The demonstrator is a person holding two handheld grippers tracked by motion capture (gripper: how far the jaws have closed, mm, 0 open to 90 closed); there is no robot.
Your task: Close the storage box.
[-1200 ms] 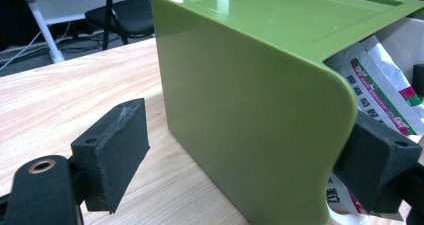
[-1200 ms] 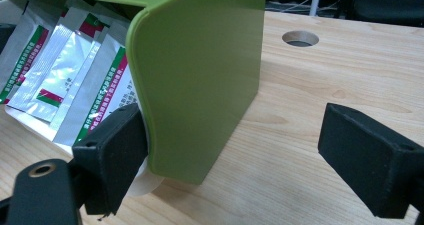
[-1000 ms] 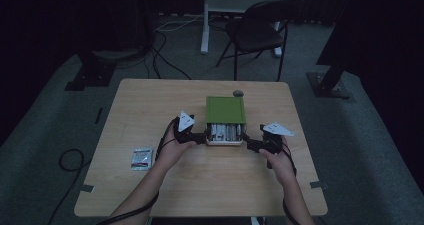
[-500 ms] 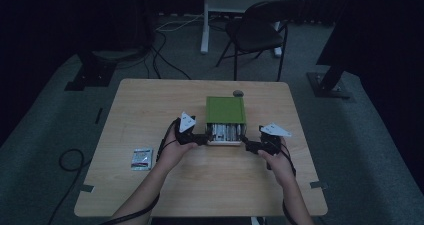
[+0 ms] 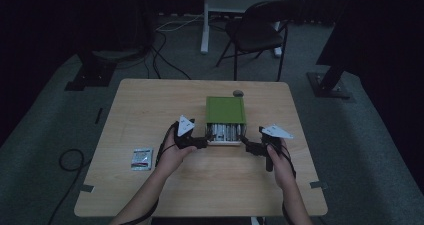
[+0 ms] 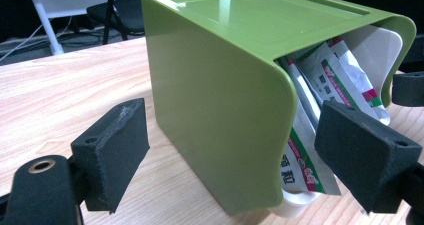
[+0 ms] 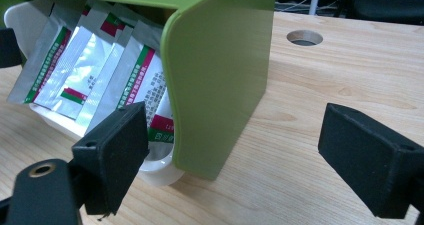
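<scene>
The wooden table (image 5: 150, 110) carries the work. At its centre, toward twelve o'clock from the person, stands the green box (image 5: 225, 111), a glossy sleeve open on the side facing the person. A white tray (image 5: 223, 141) projects from that open side, filled with upright foil sachets (image 7: 95, 80) printed in green and red. A cable hole (image 5: 238, 93) lies in the tabletop just beyond the box at twelve o'clock. One loose sachet (image 5: 142, 158) lies flat well apart, near the table edge at about eight o'clock from the box.

The left gripper (image 5: 201, 141) sits at the box's near left corner, roughly seven o'clock of the box. Its jaws stand wide, one pad (image 6: 112, 152) outside the green wall with a clear gap to it, the other in front of the sachets; whether that inner pad touches them cannot be told. The right gripper (image 5: 248, 144) mirrors this at five o'clock of the box: jaws wide, straddling the near right corner, holding nothing.

Judgement: the step in hand appears to be positioning both grippers on the tray or the sleeve corners, with neither grip made yet. The next move likely calls for closing on something firm, the tray rim or the green wall, not the sachets, and for both sides acting evenly so the tray slides straight without tipping its contents.
</scene>
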